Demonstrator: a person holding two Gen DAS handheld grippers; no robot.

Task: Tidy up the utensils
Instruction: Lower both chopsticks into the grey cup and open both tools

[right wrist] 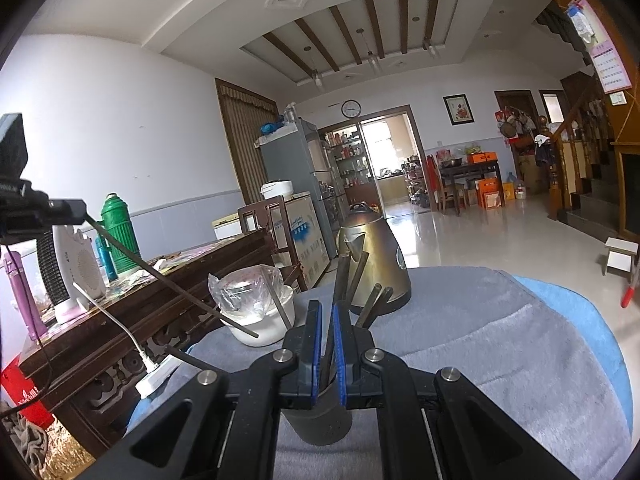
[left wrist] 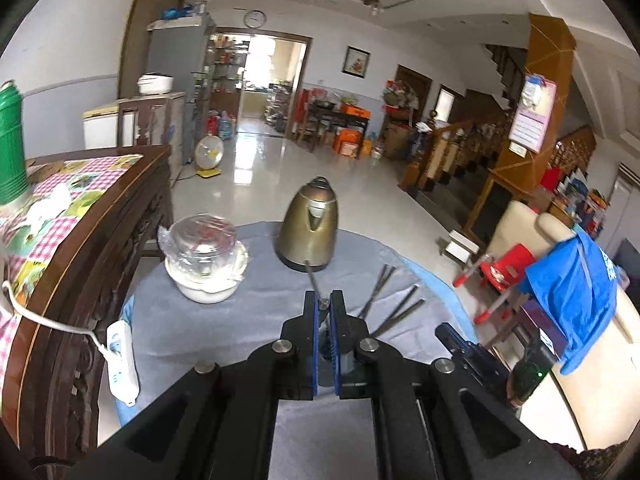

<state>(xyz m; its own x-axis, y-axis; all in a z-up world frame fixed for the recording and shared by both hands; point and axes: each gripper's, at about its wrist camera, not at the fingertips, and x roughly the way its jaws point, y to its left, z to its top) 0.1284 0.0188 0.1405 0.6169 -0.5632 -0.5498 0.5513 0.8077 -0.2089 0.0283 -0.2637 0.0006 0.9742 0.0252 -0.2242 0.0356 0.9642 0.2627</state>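
Left gripper point(left wrist: 325, 300) was clamped on a single dark chopstick point(left wrist: 314, 280), which stuck out past the tips toward the kettle point(left wrist: 310, 230). In the right wrist view that same chopstick point(right wrist: 168, 280) ran long and slanted from the left gripper point(right wrist: 78, 210) at the far left, down to the white bowl point(right wrist: 264, 326), held up in the air above the table edge.

Right gripper point(right wrist: 327, 312) was clenched on the rim of a dark cup-style holder point(right wrist: 320, 420), near edge of the round table w/ the grey cloth point(right wrist: 500, 344). Several chopsticks point(right wrist: 352, 276) already stood in the holder, fanning up in front of the kettle point(right wrist: 374, 256).

More loose chopsticks point(left wrist: 394, 300) still lay flat on the grey cloth point(left wrist: 224, 320), right of the left gripper and near the kettle. White bowl point(left wrist: 206, 282) w/ plastic wrap on top sat left of the kettle. Power strip point(left wrist: 122, 360) hung at the table's left edge, beside the dark wood cabinet point(left wrist: 92, 240).
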